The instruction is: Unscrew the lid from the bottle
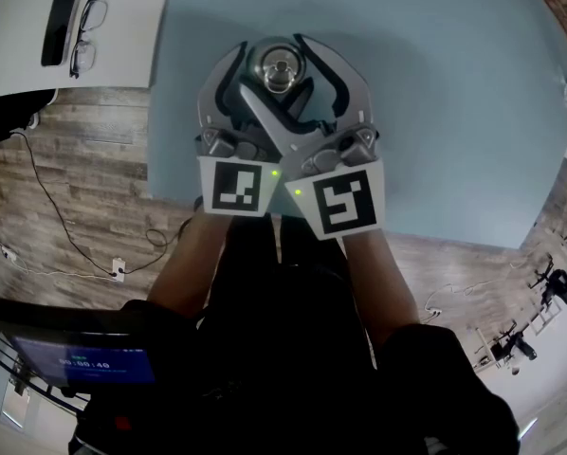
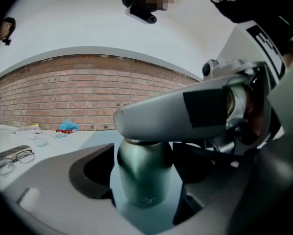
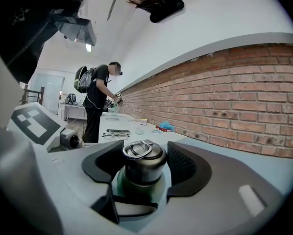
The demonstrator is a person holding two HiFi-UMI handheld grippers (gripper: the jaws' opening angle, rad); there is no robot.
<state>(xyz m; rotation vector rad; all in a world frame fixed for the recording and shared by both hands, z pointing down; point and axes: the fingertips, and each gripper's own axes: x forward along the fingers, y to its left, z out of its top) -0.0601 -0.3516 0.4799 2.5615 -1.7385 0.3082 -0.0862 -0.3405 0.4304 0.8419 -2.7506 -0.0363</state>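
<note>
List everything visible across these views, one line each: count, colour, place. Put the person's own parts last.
bottle: one, dark green, upright on the round table
lid: one, steel with ring, on the bottle
round table: one, pale blue, centre
side table: one, white, upper left in head view
glasses: one pair, dark-framed, on the side table
phone: one, black, beside the glasses
brick wall: one, red, behind the tables
bystander: one, dark clothes, standing far off
screen: one, lit blue, lower left in head view
left hand-held gripper: one, grey, jaws apart around the bottle's body
right hand-held gripper: one, grey, jaws apart around the lid
forearms: two, under the marker cubes in head view
</note>
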